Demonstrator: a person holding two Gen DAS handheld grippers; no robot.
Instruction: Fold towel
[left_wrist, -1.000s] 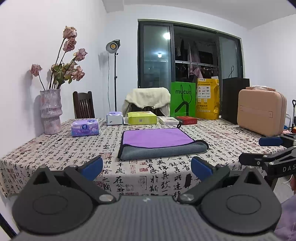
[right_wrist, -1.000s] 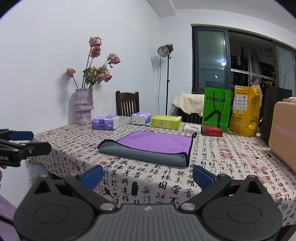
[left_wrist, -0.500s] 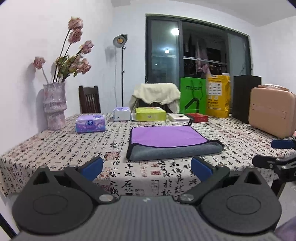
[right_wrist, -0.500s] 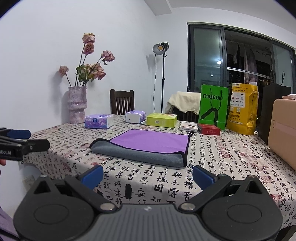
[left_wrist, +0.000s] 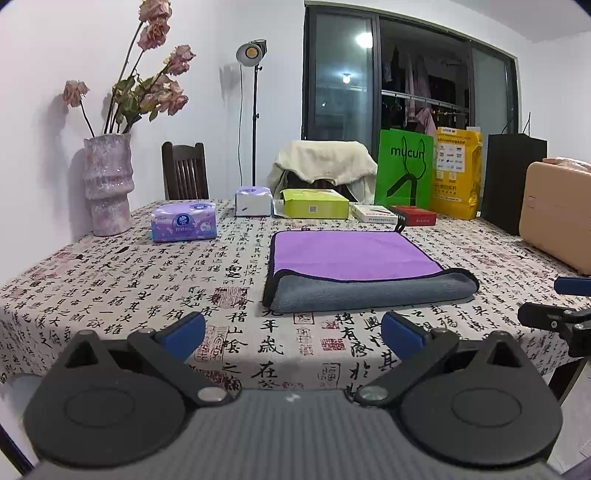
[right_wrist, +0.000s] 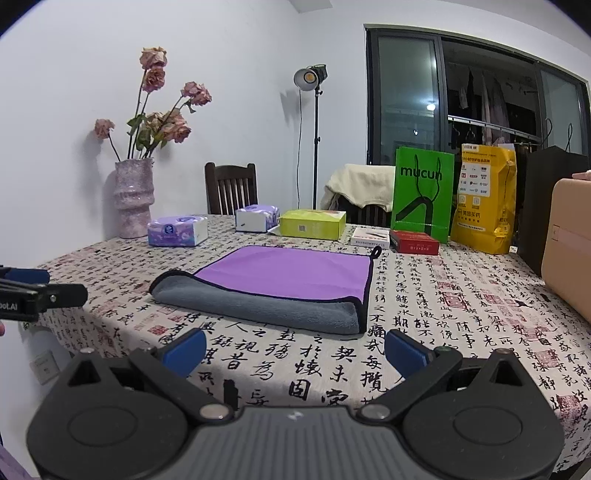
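Purple-and-grey microfibre towel (left_wrist: 354, 269) lies once-folded near table (left_wrist: 110, 280) front edge. Your left claw (left_wrist: 291, 328) and right claw (right_wrist: 293, 349): both apart, empty. Next, probably: reach towel's side-edge corners for second fold.

Left tool (left_wrist: 293, 332): black body with blue-padded fingers (left_wrist: 184, 329) spreading wide apart, gripping nothing, pointing level and forward.
Right tool (right_wrist: 294, 346): the same black, blue-padded build, fingers (right_wrist: 404, 350) gaping wide, carrying nothing, hovering level alongside.

A green paper bag (left_wrist: 404, 168) at the table's far edge reads "mucun". The left gripper's (right_wrist: 35, 293) side shows "oot.AI", cut off; the tablecloth (right_wrist: 332, 362) carries printed Chinese calligraphy.
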